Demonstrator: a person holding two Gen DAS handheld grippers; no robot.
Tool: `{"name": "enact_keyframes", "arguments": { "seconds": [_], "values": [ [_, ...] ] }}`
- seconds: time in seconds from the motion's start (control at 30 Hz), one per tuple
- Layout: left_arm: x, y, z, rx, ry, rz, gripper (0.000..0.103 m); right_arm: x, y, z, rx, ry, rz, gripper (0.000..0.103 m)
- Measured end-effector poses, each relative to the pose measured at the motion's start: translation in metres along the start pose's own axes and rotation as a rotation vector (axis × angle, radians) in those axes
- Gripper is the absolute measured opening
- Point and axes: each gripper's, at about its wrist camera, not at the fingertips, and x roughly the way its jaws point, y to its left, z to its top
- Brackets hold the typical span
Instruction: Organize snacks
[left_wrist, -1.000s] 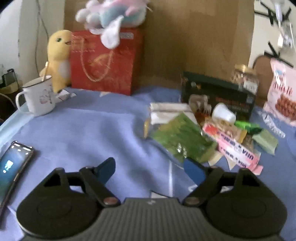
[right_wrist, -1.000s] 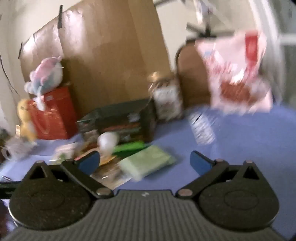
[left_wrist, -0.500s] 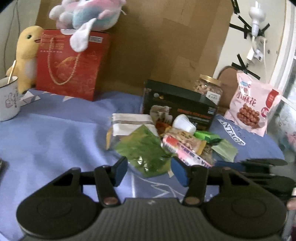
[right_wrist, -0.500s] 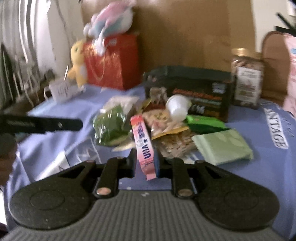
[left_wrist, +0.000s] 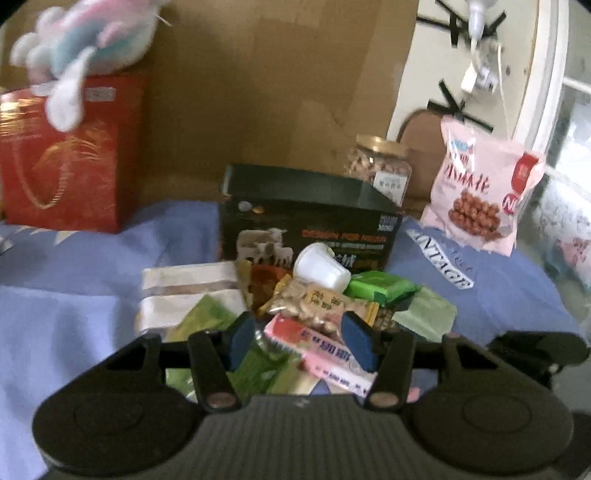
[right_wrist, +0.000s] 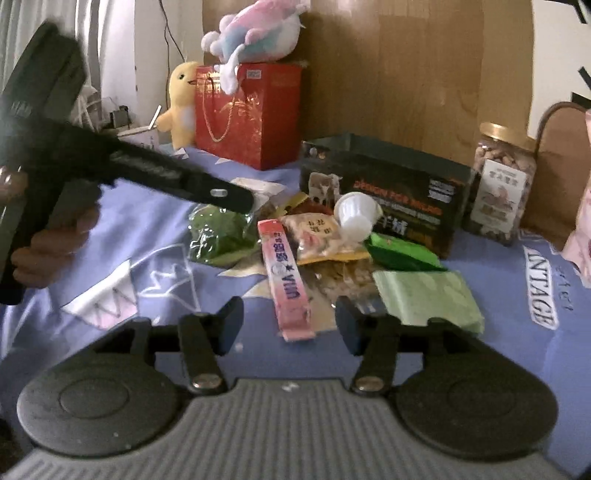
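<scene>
A heap of snack packets lies on the blue cloth in front of a dark open box (left_wrist: 310, 225) (right_wrist: 384, 181). A pink stick packet (left_wrist: 325, 350) (right_wrist: 284, 269) lies at the heap's near edge. My left gripper (left_wrist: 299, 345) is open, low over the heap, its pads either side of the pink packet and a green bag (left_wrist: 258, 365). My right gripper (right_wrist: 290, 321) is open and empty, just short of the pink packet's near end. A white cup (left_wrist: 321, 267) (right_wrist: 356, 216), a peanut packet (left_wrist: 321, 304) and green packets (right_wrist: 424, 295) lie in the heap.
A nut jar (left_wrist: 380, 170) (right_wrist: 502, 184) and a pink snack bag (left_wrist: 480, 192) stand at the back right. A red gift bag (left_wrist: 59, 158) (right_wrist: 247, 110) with a plush toy on top stands at the back left. The left gripper's body (right_wrist: 122, 162) crosses the right wrist view.
My left gripper has moved forward over the heap, still open. My right gripper was shut around the pink packet's end half a second ago and has opened, with the packet lying on the cloth.
</scene>
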Motion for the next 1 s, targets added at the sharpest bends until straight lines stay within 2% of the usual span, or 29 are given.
{"name": "enact_keyframes", "arguments": {
  "seconds": [0.07, 0.17, 0.3, 0.33, 0.37, 0.4, 0.47, 0.53, 0.63, 0.7, 0.73, 0.8, 0.9, 1.0],
  "values": [
    [0.009, -0.005, 0.001, 0.025, 0.021, 0.013, 0.053, 0.018, 0.002, -0.001, 0.013, 0.058, 0.010, 0.025],
    [0.007, -0.007, -0.004, 0.036, 0.037, -0.011, 0.053, 0.008, -0.009, -0.005, 0.020, 0.084, 0.039, 0.024],
    [0.001, -0.012, -0.011, 0.038, 0.049, -0.078, 0.052, -0.033, -0.031, -0.023, -0.080, 0.112, 0.054, 0.026],
    [0.001, -0.015, -0.011, 0.034, 0.054, -0.098, 0.051, -0.040, -0.035, -0.027, -0.092, 0.118, 0.037, 0.033],
    [0.001, -0.018, -0.012, 0.033, 0.056, -0.113, 0.049, -0.048, -0.039, -0.032, -0.101, 0.108, -0.016, 0.049],
    [0.001, -0.022, -0.013, 0.034, 0.059, -0.125, 0.047, -0.055, -0.044, -0.036, -0.101, 0.087, -0.078, 0.055],
    [0.003, -0.030, -0.016, 0.034, 0.074, -0.144, 0.047, -0.064, -0.053, -0.041, -0.054, 0.079, -0.140, 0.055],
    [0.005, -0.037, -0.019, 0.032, 0.094, -0.169, 0.047, -0.071, -0.058, -0.046, 0.022, 0.066, -0.124, 0.055],
    [0.012, -0.044, -0.025, 0.030, 0.124, -0.188, 0.047, -0.071, -0.055, -0.052, 0.050, 0.057, -0.108, 0.055],
    [0.023, -0.048, -0.028, 0.015, 0.167, -0.192, 0.040, -0.066, -0.053, -0.055, 0.051, 0.064, -0.105, 0.054],
    [0.023, -0.047, -0.030, -0.010, 0.164, -0.211, 0.040, -0.062, -0.052, -0.056, 0.053, 0.067, -0.107, 0.049],
    [0.023, -0.047, -0.031, -0.033, 0.173, -0.225, 0.034, -0.057, -0.051, -0.056, 0.062, 0.055, -0.096, 0.026],
    [0.011, -0.048, -0.026, -0.028, 0.160, -0.199, 0.032, -0.052, -0.047, -0.047, 0.054, 0.058, -0.139, 0.022],
    [-0.004, -0.045, -0.009, -0.012, 0.101, -0.191, 0.032, -0.054, -0.054, -0.033, 0.069, 0.013, -0.122, 0.021]
  ]
}}
